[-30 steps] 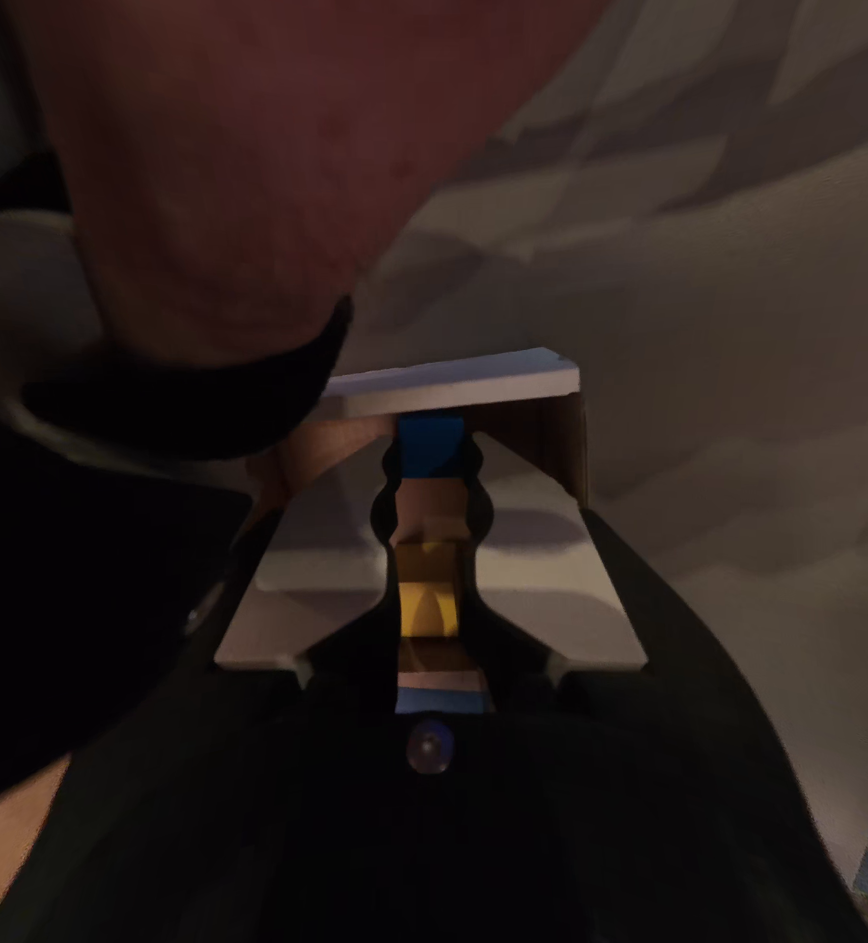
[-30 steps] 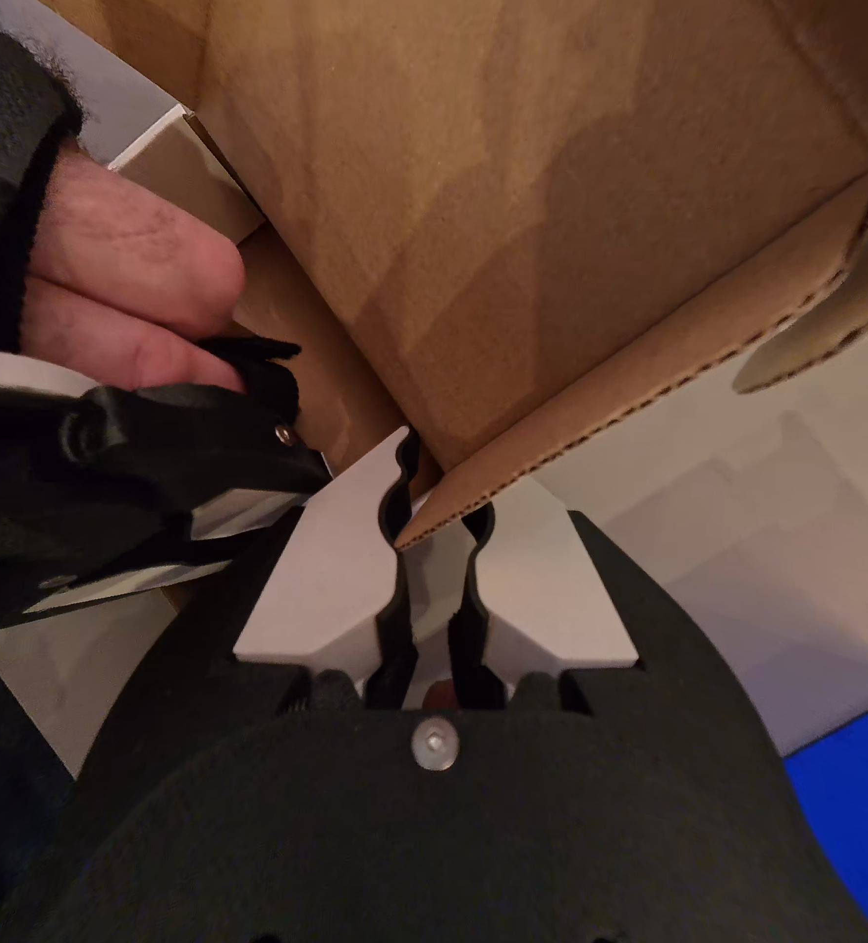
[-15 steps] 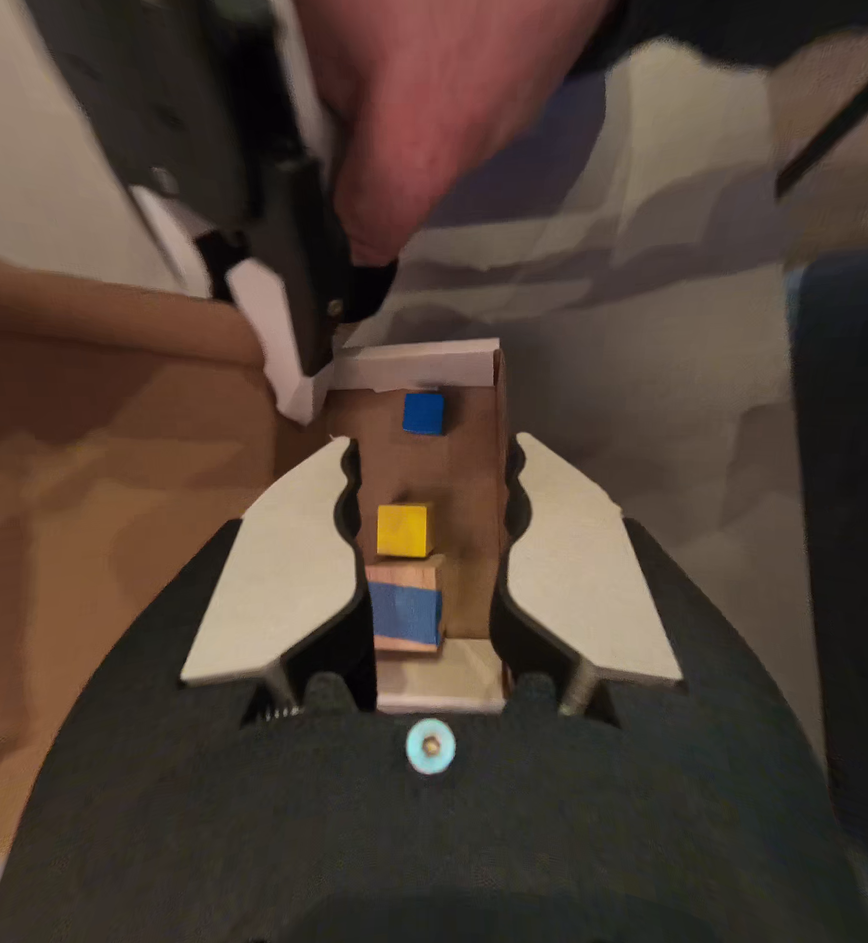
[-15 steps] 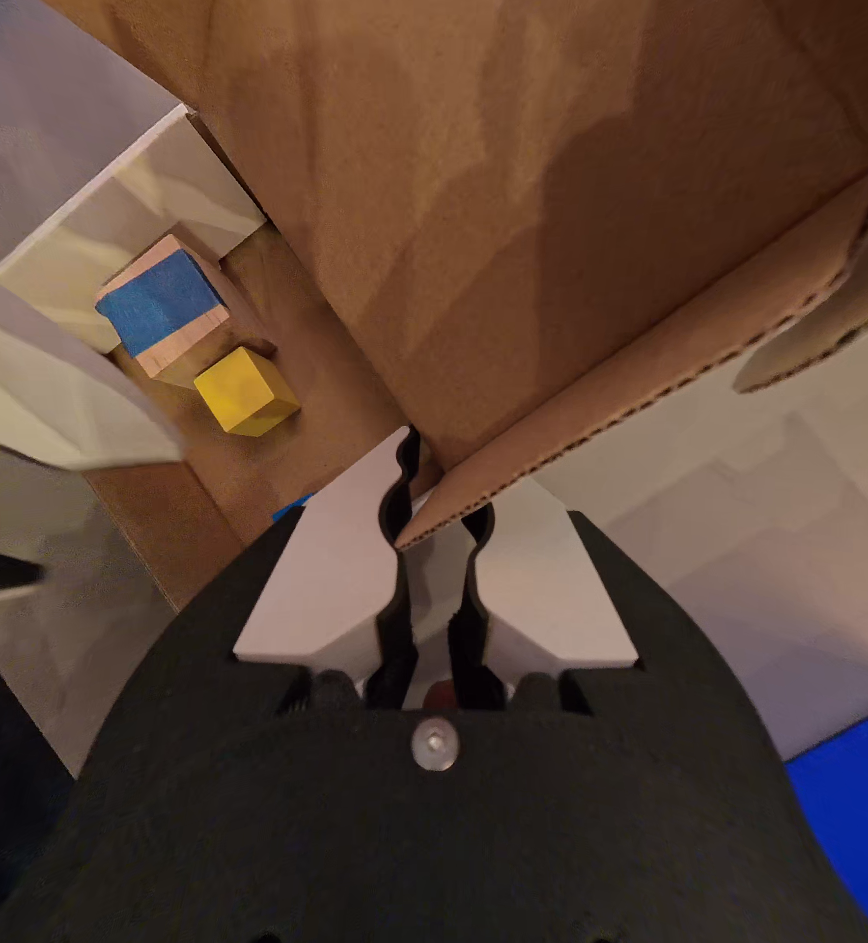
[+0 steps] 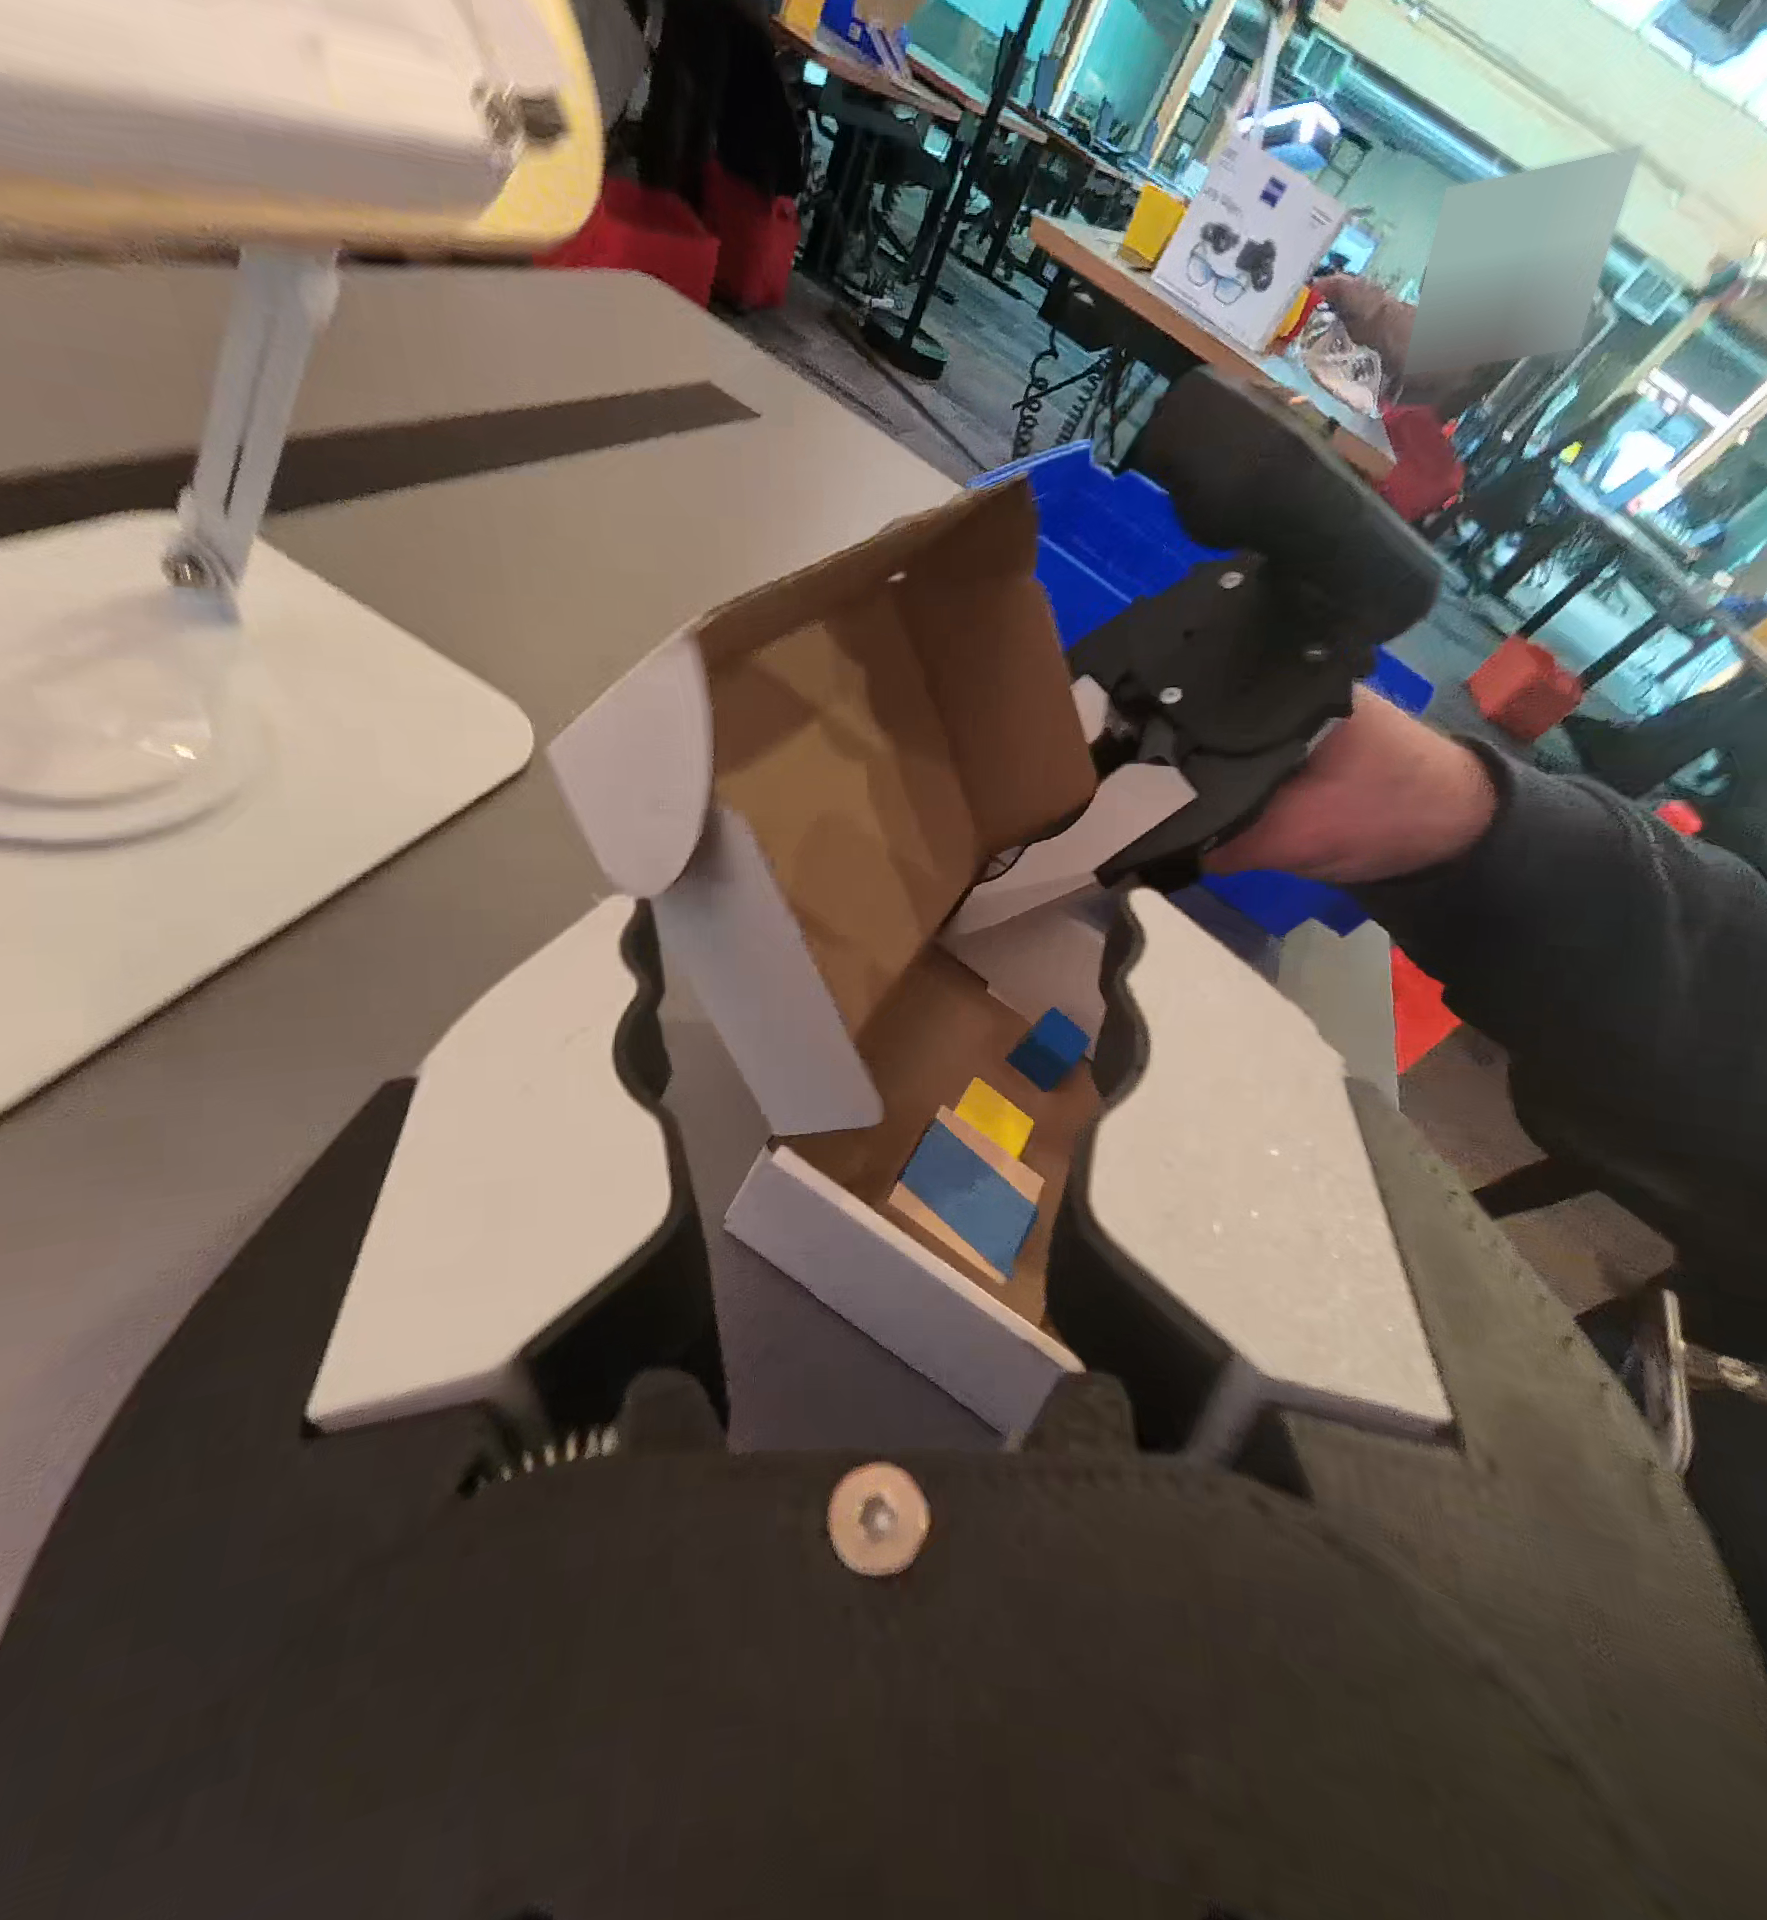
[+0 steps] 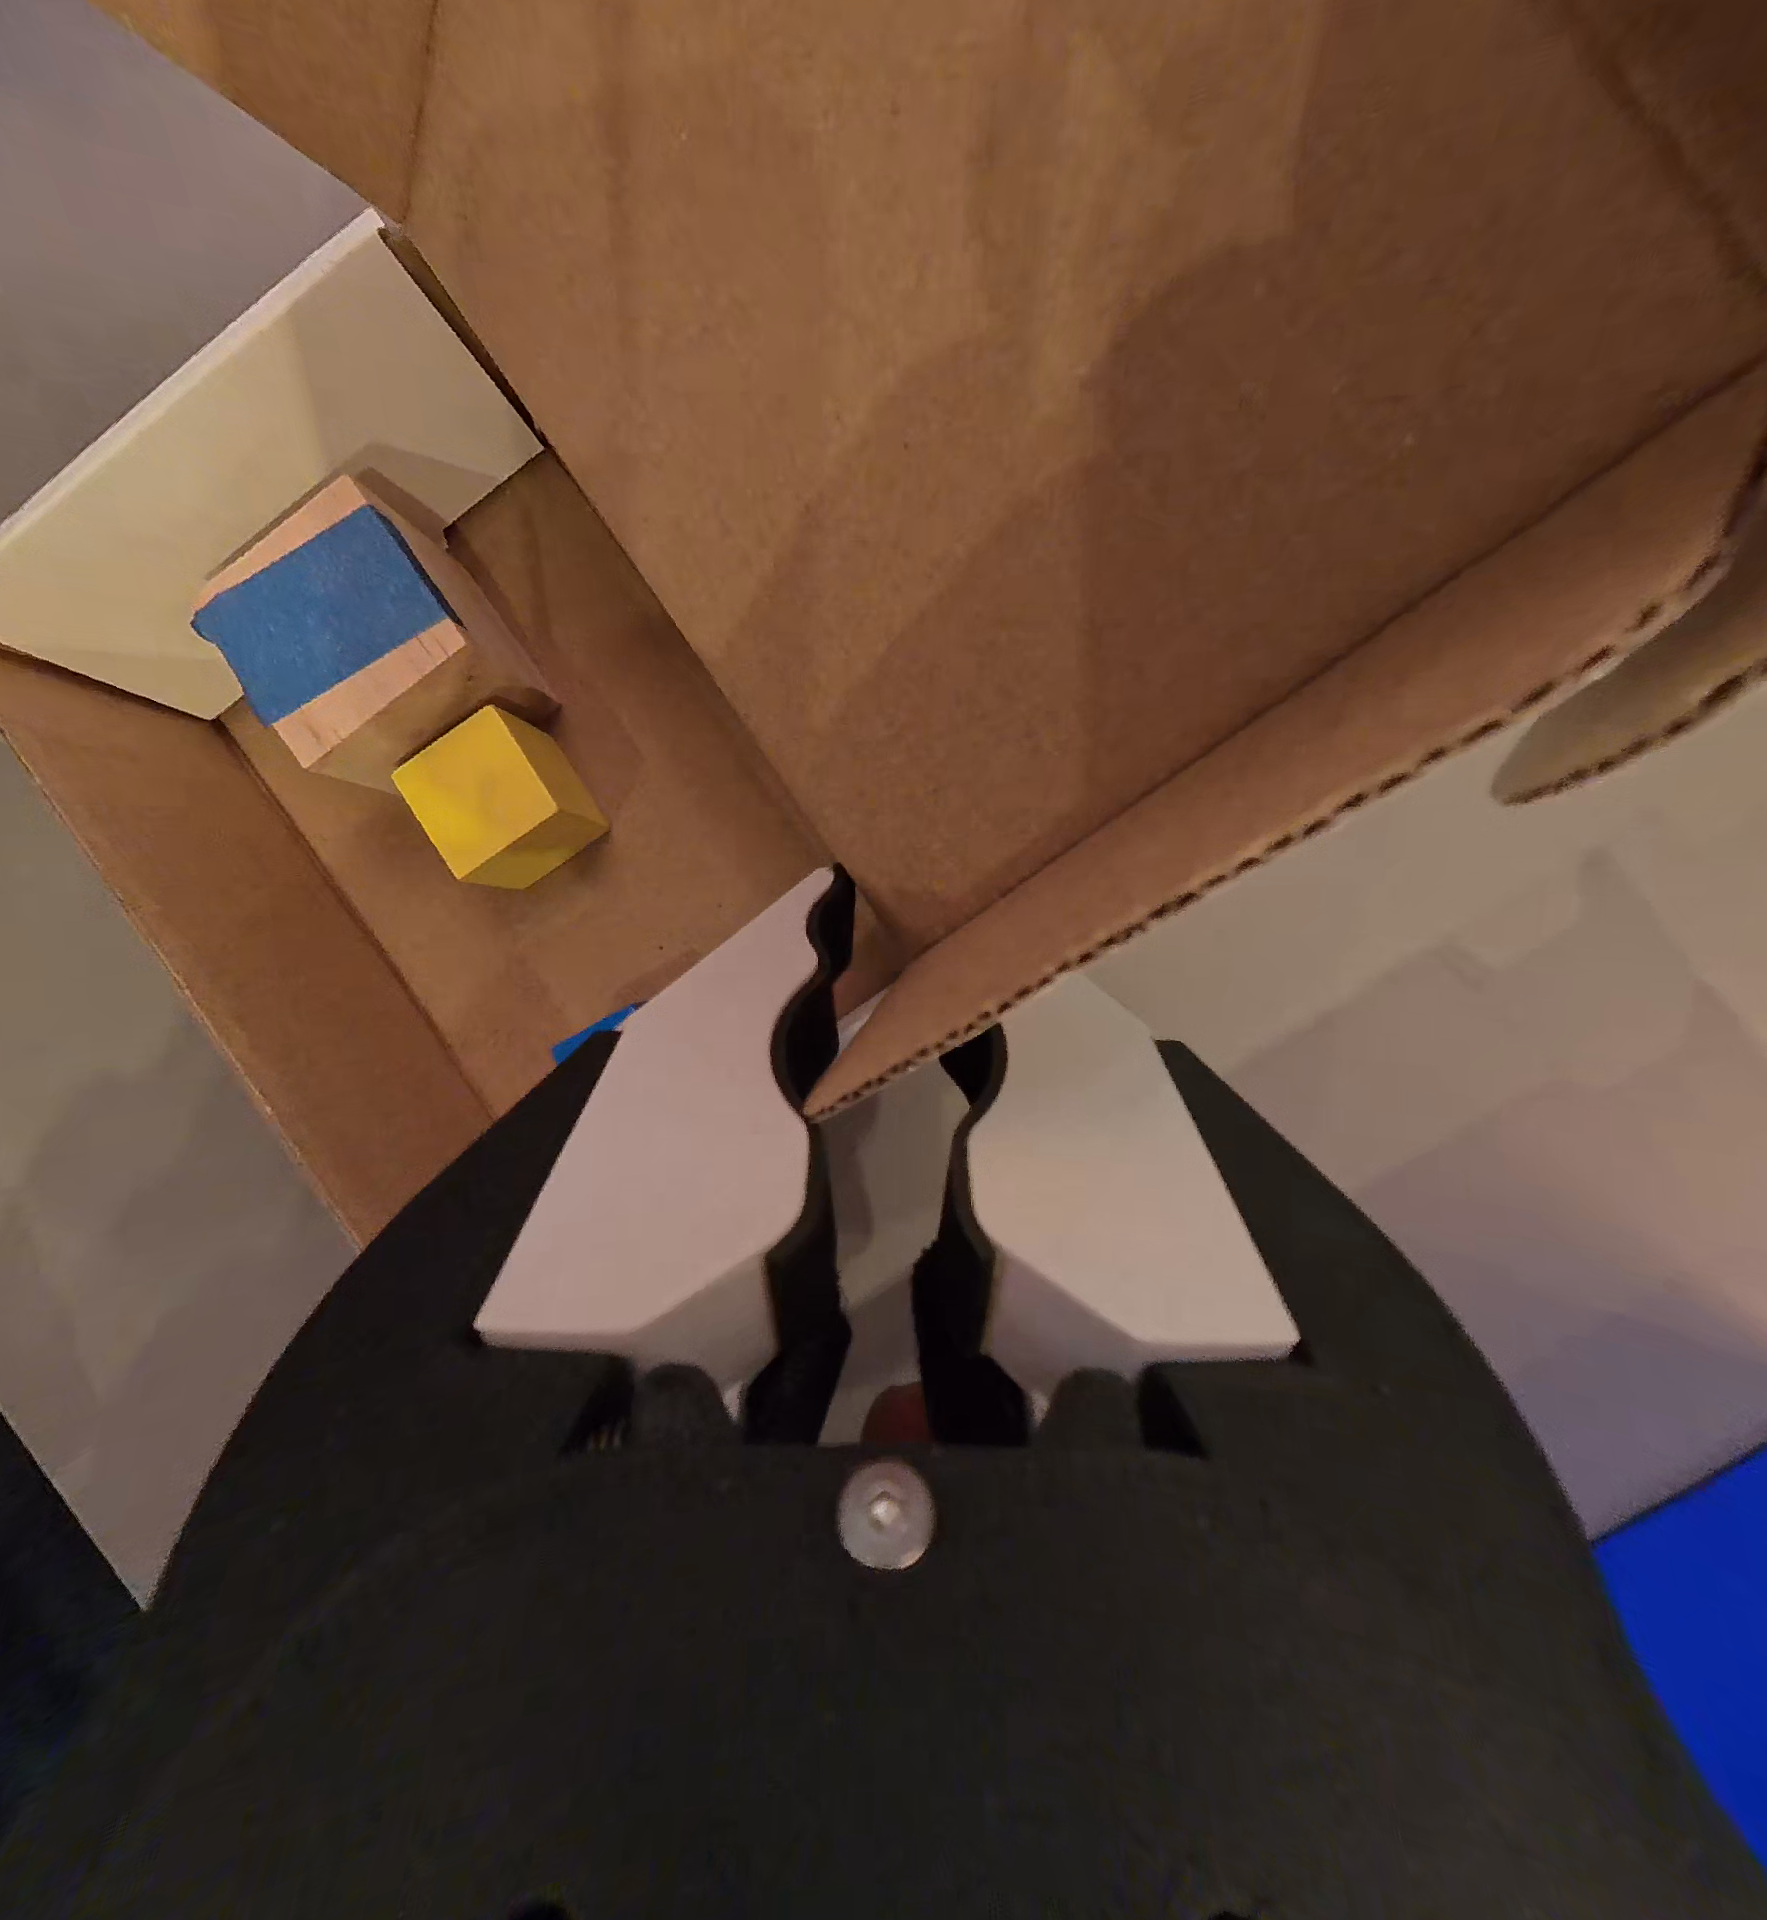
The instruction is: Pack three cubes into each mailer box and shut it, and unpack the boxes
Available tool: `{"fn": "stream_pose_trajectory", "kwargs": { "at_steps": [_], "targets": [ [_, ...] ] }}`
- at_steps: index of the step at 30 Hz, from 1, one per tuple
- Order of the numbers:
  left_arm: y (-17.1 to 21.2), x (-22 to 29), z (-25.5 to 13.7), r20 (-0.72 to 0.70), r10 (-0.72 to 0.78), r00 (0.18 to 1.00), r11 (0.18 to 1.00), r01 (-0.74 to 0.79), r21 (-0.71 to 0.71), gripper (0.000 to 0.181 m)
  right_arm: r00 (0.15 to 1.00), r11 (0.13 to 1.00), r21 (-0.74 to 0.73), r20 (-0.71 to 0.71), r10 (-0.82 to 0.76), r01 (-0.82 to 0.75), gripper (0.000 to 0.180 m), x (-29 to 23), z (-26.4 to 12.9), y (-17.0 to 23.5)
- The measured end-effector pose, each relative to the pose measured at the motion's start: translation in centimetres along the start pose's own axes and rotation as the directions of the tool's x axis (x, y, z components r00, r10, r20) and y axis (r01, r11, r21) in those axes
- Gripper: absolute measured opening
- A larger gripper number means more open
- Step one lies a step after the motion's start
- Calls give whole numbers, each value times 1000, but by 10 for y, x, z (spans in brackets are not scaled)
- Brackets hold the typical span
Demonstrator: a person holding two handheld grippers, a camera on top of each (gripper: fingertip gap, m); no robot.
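Observation:
A mailer box, white outside and brown inside, stands open on the grey table, seen by its front wall (image 5: 889,1278). Its lid (image 5: 889,748) is raised. Inside lie a wooden block with a blue top (image 5: 967,1205), a yellow cube (image 5: 995,1117) and a small blue cube (image 5: 1050,1047). My left gripper (image 5: 879,914) is open and empty, back from the box's near end. My right gripper (image 6: 889,1060) is shut on the edge of the lid (image 6: 962,416) and holds it up; it also shows in the left wrist view (image 5: 1149,790). The right wrist view shows the block (image 6: 328,613) and yellow cube (image 6: 494,795).
A white stand with a flat base (image 5: 131,779) sits on the table at the left. A blue bin (image 5: 1118,540) stands behind the box, past the table edge. A person's hand (image 5: 1346,800) grips the right gripper. Workshop tables fill the background.
My left gripper has opened wider and drawn back and up out of the box. The left hand and gripper have left the right wrist view. The right gripper keeps its hold on the lid.

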State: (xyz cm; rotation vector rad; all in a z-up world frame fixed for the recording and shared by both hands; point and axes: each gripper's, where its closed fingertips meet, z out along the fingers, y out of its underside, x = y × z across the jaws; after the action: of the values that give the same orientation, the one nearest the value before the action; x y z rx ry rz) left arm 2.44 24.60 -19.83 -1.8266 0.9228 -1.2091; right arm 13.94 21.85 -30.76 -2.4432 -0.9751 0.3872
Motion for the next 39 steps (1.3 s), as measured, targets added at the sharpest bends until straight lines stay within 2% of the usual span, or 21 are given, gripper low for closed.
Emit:
{"fn": "stream_pose_trajectory", "kwargs": {
  "at_steps": [2,7,9,13,17,23,30,34,39],
  "targets": [
    [8,-7,11,-31,-52,998,999,52,-3,82,1000,1000,2,0,0,0,11,0,0,0],
    [9,-10,28,-231,-187,955,978,204,53,77,1000,1000,7,5,-3,3,11,1,0,0],
    [10,-9,33,-289,-194,937,975,218,51,72,1000,1000,15,14,-4,4,11,0,0,0],
    [15,-9,45,-330,-198,923,976,215,15,73,999,999,19,18,-37,37,11,-3,0,-2],
    [13,-2,49,-463,-248,851,959,285,9,66,999,999,15,22,-36,35,11,-3,1,-2],
    [17,2,48,-416,-139,899,988,155,4,65,999,999,34,26,-38,37,11,-2,0,-2],
    [25,8,42,-327,57,943,998,-52,22,65,998,997,66,23,-52,50,12,-3,-1,-4],
    [29,10,41,-275,151,950,988,-155,5,63,996,996,72,66,-53,49,26,-9,-4,-1],
    [33,12,41,-261,187,947,980,-199,-18,64,991,997,42,114,-74,70,40,-23,-21,5]
  ]
}}
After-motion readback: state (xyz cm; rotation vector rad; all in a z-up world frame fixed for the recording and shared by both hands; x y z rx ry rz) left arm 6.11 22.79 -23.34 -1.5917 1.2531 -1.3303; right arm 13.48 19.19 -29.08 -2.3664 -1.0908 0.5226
